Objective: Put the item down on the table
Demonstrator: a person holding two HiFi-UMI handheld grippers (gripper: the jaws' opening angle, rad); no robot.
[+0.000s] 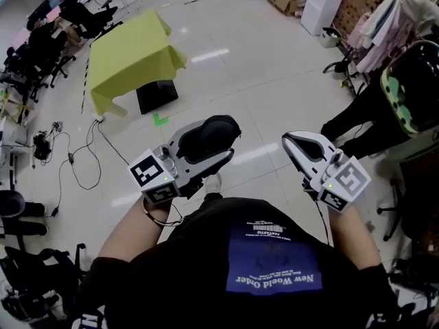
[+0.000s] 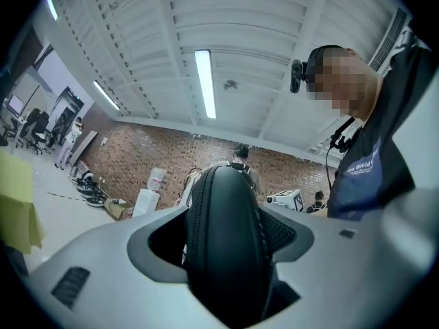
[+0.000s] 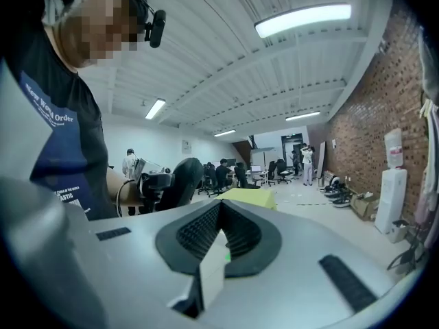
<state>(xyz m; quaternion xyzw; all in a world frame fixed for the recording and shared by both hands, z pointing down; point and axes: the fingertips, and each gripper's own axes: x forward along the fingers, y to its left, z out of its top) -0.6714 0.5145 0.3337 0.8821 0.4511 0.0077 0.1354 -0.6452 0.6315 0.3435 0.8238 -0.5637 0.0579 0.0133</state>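
Observation:
My left gripper point(image 1: 218, 141) is shut on a black oval zippered case point(image 1: 209, 136) and holds it in the air in front of the person's chest. In the left gripper view the case point(image 2: 226, 245) stands edge-on between the grey jaws and fills the gap. My right gripper point(image 1: 291, 142) hovers to the right, shut, with nothing in it; its ribbed pads point(image 3: 206, 228) meet. The table under a yellow-green cloth point(image 1: 134, 53) stands well ahead at upper left, and its cloth point(image 3: 248, 197) also shows beyond the right jaws. The case in my left gripper point(image 3: 180, 182) shows there too.
A black box point(image 1: 156, 94) sits under the table, with a green floor mark point(image 1: 160, 120) beside it. Cables point(image 1: 75, 160) trail on the floor at left near office chairs point(image 1: 48, 40). A clothes rack point(image 1: 384, 26) and white appliance point(image 1: 322, 4) stand at right.

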